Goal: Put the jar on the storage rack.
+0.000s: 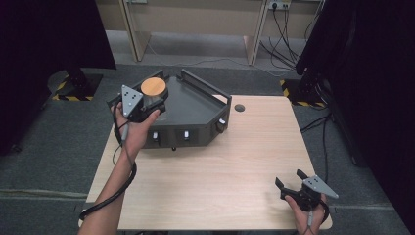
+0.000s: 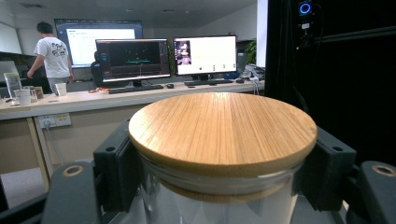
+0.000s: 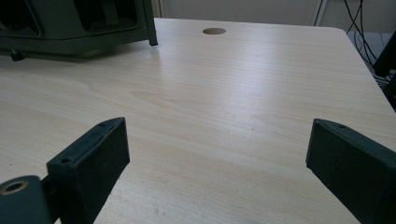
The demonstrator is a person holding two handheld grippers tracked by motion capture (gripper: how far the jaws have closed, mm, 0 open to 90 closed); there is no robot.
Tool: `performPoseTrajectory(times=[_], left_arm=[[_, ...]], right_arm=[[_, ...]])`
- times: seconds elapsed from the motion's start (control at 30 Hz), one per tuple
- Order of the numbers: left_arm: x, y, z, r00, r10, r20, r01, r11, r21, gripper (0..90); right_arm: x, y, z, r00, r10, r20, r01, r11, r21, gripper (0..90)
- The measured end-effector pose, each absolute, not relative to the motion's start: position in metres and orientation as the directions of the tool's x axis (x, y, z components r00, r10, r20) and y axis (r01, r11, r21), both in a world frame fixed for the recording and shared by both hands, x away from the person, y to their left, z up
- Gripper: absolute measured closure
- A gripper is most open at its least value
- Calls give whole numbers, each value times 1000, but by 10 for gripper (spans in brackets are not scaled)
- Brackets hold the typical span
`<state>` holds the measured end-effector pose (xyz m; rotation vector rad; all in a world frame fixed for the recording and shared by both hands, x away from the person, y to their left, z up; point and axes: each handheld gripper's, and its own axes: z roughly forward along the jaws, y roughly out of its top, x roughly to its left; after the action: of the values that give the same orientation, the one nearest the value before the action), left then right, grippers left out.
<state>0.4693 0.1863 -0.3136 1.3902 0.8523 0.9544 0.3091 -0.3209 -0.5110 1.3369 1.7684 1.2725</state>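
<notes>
A glass jar with a round bamboo lid [image 1: 153, 87] [image 2: 222, 132] is held over the left part of a dark grey tray [image 1: 195, 115]. My left gripper [image 1: 147, 100] [image 2: 219, 182] is shut on the jar, its black pads [image 2: 119, 168] pressing the glass just under the lid. Whether the jar stands on the tray or hangs above it I cannot tell. My right gripper [image 1: 289, 179] [image 3: 217, 158] rests at the table's near right corner, open, with bare wood between its jaws.
The tray has raised walls and small knobs [image 1: 186, 134] on its front face; its corner [image 3: 93, 28] shows in the right gripper view. A cable hole [image 1: 239, 107] [image 3: 214, 31] lies near the table's far edge. Desks with monitors [image 2: 133, 58] and a standing person [image 2: 51, 51] are beyond.
</notes>
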Motion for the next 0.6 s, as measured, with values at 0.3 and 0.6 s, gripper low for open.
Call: performPoseTrajectory(times=[0.3,0.6], left_arm=[[473,185,-314,396,916,56,-39,-45,998,266],[478,184,-310,393,918,59,-42,-46,998,266]], right_arm=[[309,-321,-511,-332,938,95,388,45,921,63],[309,-321,-511,-331,939,96,390,44,920,63]])
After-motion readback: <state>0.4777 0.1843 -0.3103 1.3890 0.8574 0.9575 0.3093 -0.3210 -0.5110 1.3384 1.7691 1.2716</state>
